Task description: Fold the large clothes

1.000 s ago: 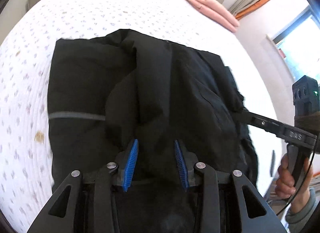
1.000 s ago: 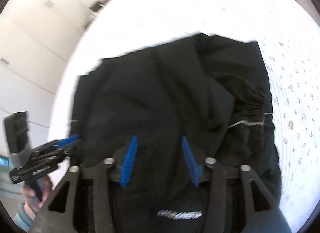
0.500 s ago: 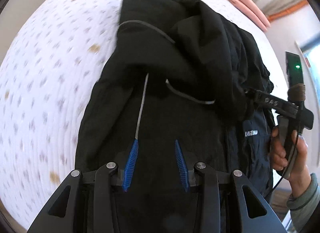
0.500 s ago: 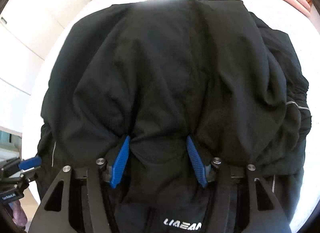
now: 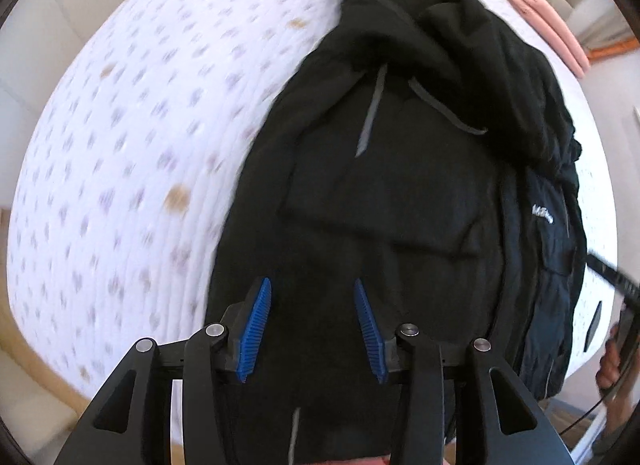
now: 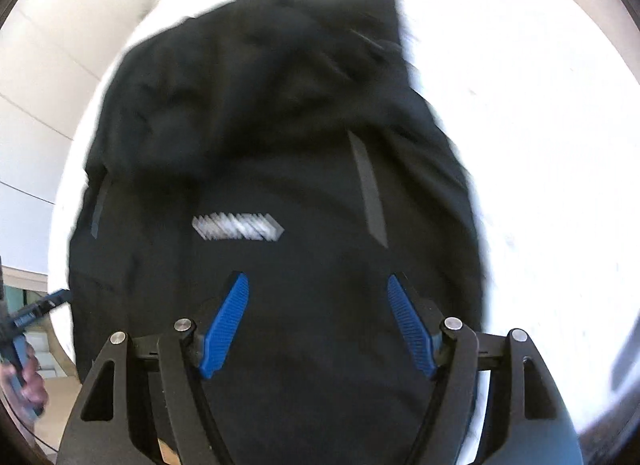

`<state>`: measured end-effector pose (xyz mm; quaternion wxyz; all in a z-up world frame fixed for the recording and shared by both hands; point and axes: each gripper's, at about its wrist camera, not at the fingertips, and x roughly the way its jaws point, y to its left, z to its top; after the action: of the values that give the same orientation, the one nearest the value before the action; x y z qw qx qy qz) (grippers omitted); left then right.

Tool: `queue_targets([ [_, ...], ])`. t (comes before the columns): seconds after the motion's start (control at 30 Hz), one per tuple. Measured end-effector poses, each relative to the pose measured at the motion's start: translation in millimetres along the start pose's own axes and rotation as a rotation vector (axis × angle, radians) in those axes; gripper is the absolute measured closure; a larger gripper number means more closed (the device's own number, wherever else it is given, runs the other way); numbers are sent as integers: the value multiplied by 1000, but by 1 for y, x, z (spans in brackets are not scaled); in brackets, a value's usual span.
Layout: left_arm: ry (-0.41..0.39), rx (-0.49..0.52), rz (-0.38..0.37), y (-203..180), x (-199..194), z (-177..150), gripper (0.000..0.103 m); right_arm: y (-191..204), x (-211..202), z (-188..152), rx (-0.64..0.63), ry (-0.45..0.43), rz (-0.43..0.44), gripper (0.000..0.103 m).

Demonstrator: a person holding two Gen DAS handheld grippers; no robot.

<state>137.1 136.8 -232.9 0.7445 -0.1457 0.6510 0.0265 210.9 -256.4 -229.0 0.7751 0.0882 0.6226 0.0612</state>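
Observation:
A large black jacket lies folded over on the white dotted bed, its hood bunched at the far end. It bears grey strips and a white logo. My left gripper points down over the jacket's near part. Its jaws are opening, and the cloth below lies flat, not pinched. My right gripper hangs over the jacket just below the logo, jaws opening wide with flat cloth beneath them. The right wrist view is blurred.
Folded pink cloth lies at the head of the bed by a beige headboard. A hand holds the other gripper at the bed's right edge. White cupboards stand beyond the bed.
Both grippers swept across the bed with bunched jacket cloth between their pads. Now the pads stand wider, the bunches are gone, and the jacket lies flatter with its logo in front of the right gripper.

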Motion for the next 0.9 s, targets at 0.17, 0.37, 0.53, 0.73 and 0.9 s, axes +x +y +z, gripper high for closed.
queue_targets([
  [0.17,39,-166,-77,54,-3,-30,43,-50,0,-49,43,83,-38,28],
  [0.37,106,-235,-126,89,16,-58,43,-69,8,-81,70,148,-29,28],
  [0.53,152,-267,-199,104,32,-76,43,-81,9,-91,109,147,13,28],
  [0.73,147,-258,-243,112,29,-87,43,-106,9,-101,179,169,68,28],
  [0.9,174,-223,-266,108,32,-98,42,-132,15,-121,233,224,110,28],
])
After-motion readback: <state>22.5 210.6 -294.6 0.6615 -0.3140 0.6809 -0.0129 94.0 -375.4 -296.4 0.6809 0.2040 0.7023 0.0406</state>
